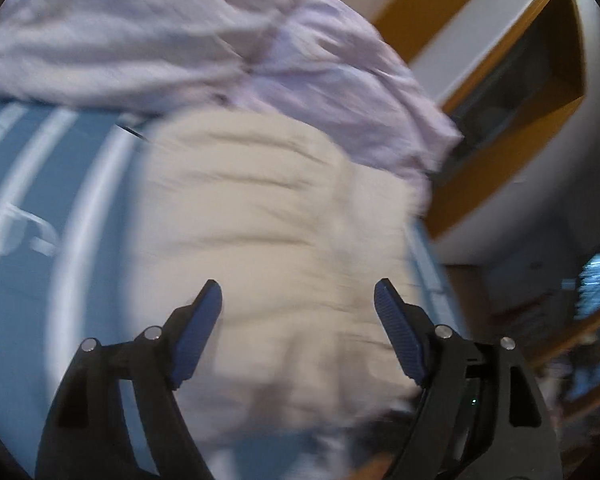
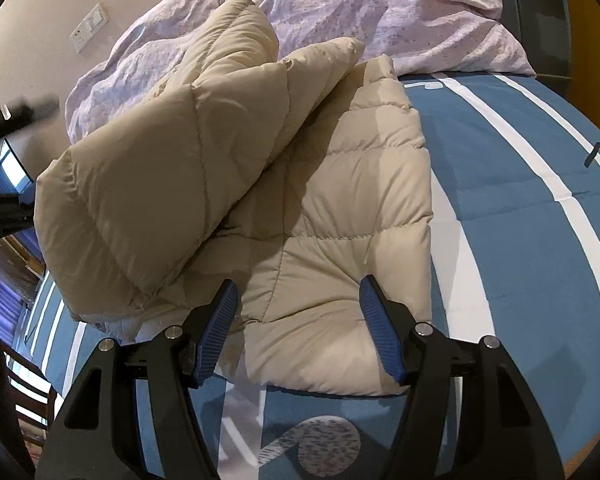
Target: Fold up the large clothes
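1. The right gripper (image 2: 298, 320) sits nearest the lens in its own view, its blue ribbed fingers (image 2: 380, 332) spread wide apart and holding nothing.
2. Just ahead of and below those fingers lies the near hem of a beige quilted down jacket (image 2: 340, 220), spread across a blue bedsheet with white stripes (image 2: 520, 240).
3. Ahead and to the left of the right gripper, one part of the jacket is doubled over the flat part and stands up in a puffy fold.
4. Beyond the jacket, farther ahead of the right gripper, a crumpled pale lilac duvet (image 2: 380, 12) is heaped at the far side of the bed.
5. At the far left edge of the right wrist view, part of a black frame touches or nearly touches the raised fold; whether it grips the cloth cannot be told.
6. The left gripper (image 1: 298, 304) is likewise released, its blue fingers (image 1: 198, 336) splayed with nothing between them.
7. The left wrist view is blurred. The beige jacket (image 1: 268, 220) fills the space straight ahead of and beneath the left gripper.
8. The striped sheet (image 1: 60, 200) lies to the gripper's left, the lilac duvet (image 1: 180, 32) farther ahead.
9. To the right of the left gripper stands yellow and white furniture (image 1: 520, 80), its details smeared.
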Demonstrator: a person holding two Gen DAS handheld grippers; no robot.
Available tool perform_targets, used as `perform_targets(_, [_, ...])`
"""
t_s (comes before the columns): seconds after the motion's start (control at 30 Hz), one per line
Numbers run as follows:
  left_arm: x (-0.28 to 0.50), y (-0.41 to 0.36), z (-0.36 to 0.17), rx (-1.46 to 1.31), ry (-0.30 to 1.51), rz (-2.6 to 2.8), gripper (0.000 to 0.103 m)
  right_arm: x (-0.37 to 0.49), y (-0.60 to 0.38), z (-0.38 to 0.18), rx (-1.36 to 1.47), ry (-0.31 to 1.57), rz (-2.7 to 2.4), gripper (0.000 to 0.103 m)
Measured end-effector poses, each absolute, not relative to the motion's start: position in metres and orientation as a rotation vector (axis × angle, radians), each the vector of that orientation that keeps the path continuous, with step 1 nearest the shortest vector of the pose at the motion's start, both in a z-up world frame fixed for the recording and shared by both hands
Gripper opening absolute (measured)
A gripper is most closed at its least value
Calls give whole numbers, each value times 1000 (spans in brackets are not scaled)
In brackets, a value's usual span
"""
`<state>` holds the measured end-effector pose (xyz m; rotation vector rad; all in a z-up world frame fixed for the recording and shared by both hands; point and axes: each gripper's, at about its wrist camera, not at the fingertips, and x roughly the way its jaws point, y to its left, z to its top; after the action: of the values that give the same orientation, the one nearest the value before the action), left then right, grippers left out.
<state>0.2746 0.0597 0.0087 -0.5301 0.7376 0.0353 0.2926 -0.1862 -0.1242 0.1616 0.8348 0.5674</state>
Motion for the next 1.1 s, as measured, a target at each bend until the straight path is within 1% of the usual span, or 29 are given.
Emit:
perform_targets(0.13, [272, 86, -7, -419, 728, 219, 78, 293, -187, -125, 156, 834, 560, 65])
perform_targets(0.23, [278, 90, -26, -434, 766, 206, 77, 293, -185, -127, 145, 831, 556, 65])
perform_targets(0.53, [303, 41, -59, -377, 812, 118, 77, 293, -189, -127, 118, 820, 561, 65])
perform_targets(0.87, [311, 29, -72, -362, 817, 97, 80, 304, -231, -111, 146, 805, 429, 65])
perform_targets(0.9, [312, 29, -72, -362, 817, 97, 81, 308, -239, -106, 169, 800, 412, 61])
perform_targets(0.93, [312, 29, -73, -362, 818, 96, 81, 312, -247, -99, 201, 794, 409, 54])
perform_targets(1.0, [313, 29, -73, -361, 819, 95, 81, 316, -252, -84, 225, 769, 417, 47])
perform_targets(1.1, [315, 28, -73, -356, 823, 94, 81, 317, -244, -57, 206, 708, 451, 43])
